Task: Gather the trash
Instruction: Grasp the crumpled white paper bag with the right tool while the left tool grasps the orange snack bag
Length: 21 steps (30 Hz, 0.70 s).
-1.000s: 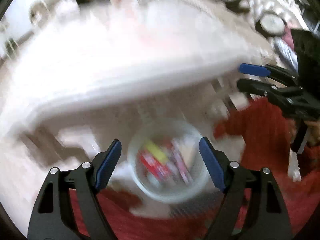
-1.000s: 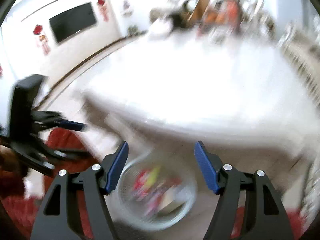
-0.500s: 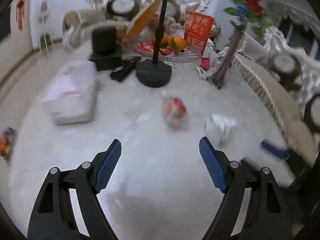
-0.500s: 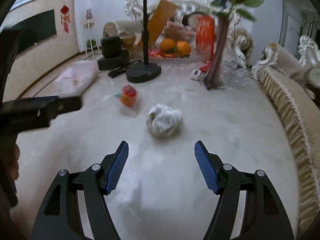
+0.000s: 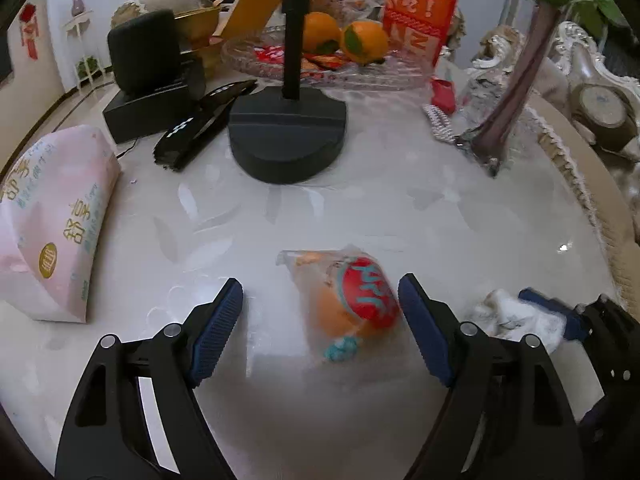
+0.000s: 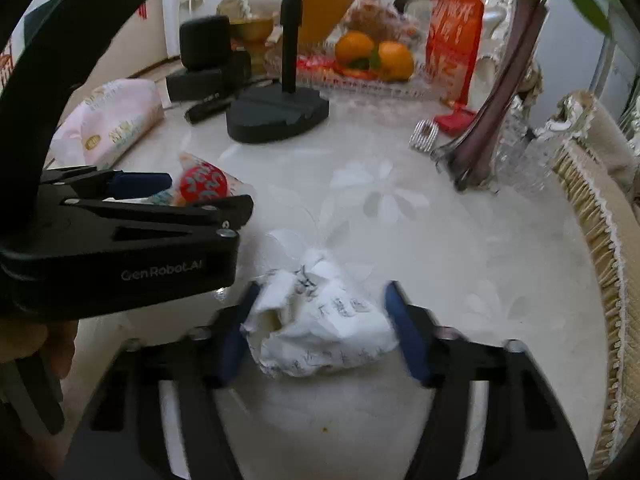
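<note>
A clear snack wrapper [image 5: 352, 300] with a red and orange print lies on the white marble table [image 5: 360, 208]. My left gripper [image 5: 320, 328] is open, its fingers on either side of the wrapper. The wrapper also shows in the right wrist view [image 6: 204, 184], behind the left gripper's body. A crumpled white paper ball [image 6: 320, 316] with writing lies between the fingers of my right gripper [image 6: 320, 332]. The right jaws are narrowed around the paper and blurred; whether they grip it is unclear. The paper ball also shows in the left wrist view [image 5: 512, 316].
A pink tissue pack [image 5: 52, 224] lies at the left. A black stand base [image 5: 286, 140], a remote [image 5: 200, 124], a black box with a speaker [image 5: 148, 80], a fruit tray with oranges [image 5: 344, 40] and a purple vase [image 5: 508, 92] stand behind. A fringed sofa edge [image 6: 600, 216] runs along the right.
Both grippers have moved forward and down over the table. The left now straddles the snack wrapper. The right fingers have closed in around the paper ball.
</note>
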Each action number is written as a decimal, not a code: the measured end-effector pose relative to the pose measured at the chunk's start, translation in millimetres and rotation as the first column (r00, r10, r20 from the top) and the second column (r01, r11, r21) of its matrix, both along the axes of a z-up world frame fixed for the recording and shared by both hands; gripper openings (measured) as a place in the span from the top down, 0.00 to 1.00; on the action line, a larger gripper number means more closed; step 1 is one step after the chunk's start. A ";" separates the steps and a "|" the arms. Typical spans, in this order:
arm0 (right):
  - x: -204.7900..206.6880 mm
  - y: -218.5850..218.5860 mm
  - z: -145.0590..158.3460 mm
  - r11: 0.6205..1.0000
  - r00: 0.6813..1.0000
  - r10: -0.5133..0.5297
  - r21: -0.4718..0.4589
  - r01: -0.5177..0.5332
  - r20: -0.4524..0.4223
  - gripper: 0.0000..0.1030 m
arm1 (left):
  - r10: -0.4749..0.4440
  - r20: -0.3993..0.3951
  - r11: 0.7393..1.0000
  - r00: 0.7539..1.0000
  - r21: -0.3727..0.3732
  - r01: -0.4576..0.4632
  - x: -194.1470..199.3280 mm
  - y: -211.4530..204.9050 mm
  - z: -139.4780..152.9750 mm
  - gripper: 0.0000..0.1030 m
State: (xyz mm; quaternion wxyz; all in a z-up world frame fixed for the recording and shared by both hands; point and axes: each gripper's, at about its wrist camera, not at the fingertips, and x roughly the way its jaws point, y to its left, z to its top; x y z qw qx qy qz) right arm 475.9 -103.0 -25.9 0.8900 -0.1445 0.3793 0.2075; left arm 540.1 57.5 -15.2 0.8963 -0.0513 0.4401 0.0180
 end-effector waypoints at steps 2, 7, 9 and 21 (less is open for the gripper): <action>-1.2 -3.6 0.0 1.000 1.000 -0.003 0.025 0.004 -0.022 0.61 | -0.018 0.007 0.998 1.000 0.056 0.018 1.4 -4.0 0.0 0.59; -11.7 -12.1 2.6 0.998 1.000 -0.012 0.056 0.013 -0.013 0.64 | -0.013 0.002 0.998 1.000 0.066 0.012 -2.3 2.7 2.1 0.62; -15.5 -19.3 7.3 0.995 0.999 -0.023 0.096 0.025 -0.022 0.64 | -0.013 0.006 0.998 1.000 0.064 0.013 -11.9 4.1 4.6 0.63; -180.7 -66.1 37.3 0.977 0.998 0.056 0.205 -0.063 0.040 0.64 | -0.162 0.113 0.987 0.980 0.017 0.161 -218.3 14.7 53.0 0.63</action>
